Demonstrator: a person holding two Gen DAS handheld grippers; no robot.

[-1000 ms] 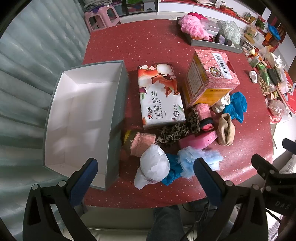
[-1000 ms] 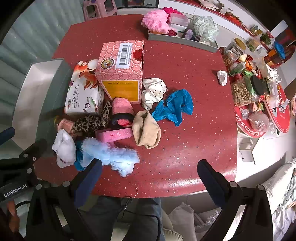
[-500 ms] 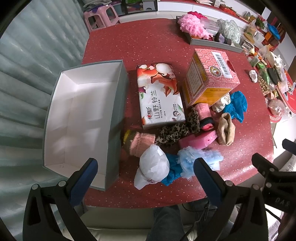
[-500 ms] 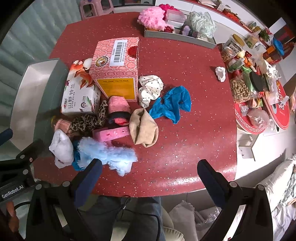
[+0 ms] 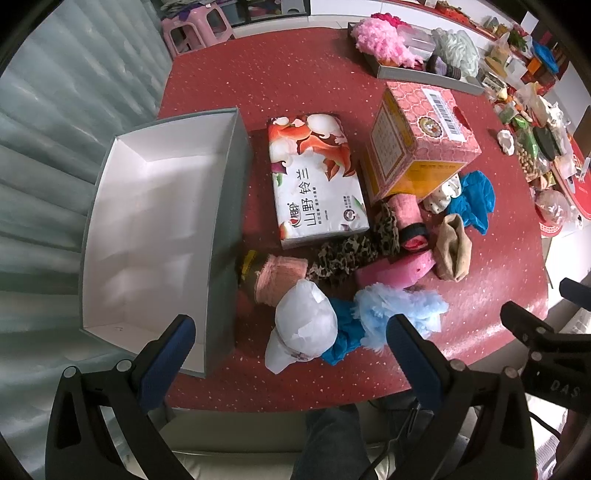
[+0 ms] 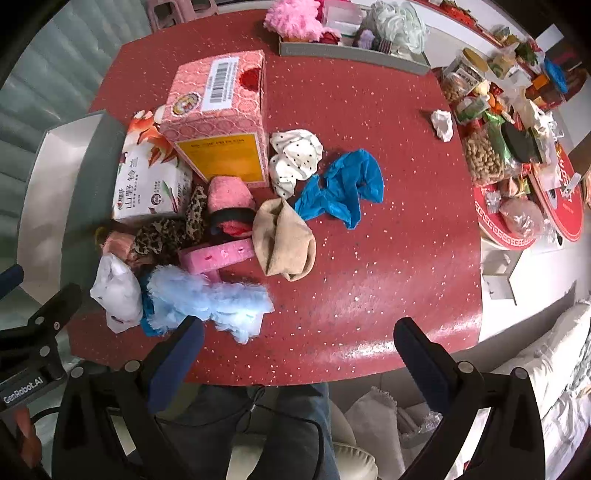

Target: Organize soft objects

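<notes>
Shifted slightly nearer since earlier frames | left gripper point(image 5: 288, 339) spread wide, empty, above white cap point(image 5: 304, 325) | right gripper point(image 6: 297, 339) spread, empty | soft pile mid red speckled tabletop point(image 6: 388, 258) beside empty grey box point(image 5: 155, 229) | pink stool point(image 5: 195, 26) beyond.

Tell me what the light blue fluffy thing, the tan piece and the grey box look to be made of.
Light blue fluffy thing: probably plush or feathery synthetic fibre, matte, with a shaggy wispy edge.
Tan piece: likely soft knit fabric, matte; it folds limply.
Grey box: seemingly cardboard, grey outside and smooth white inside, with stiff straight walls.
</notes>
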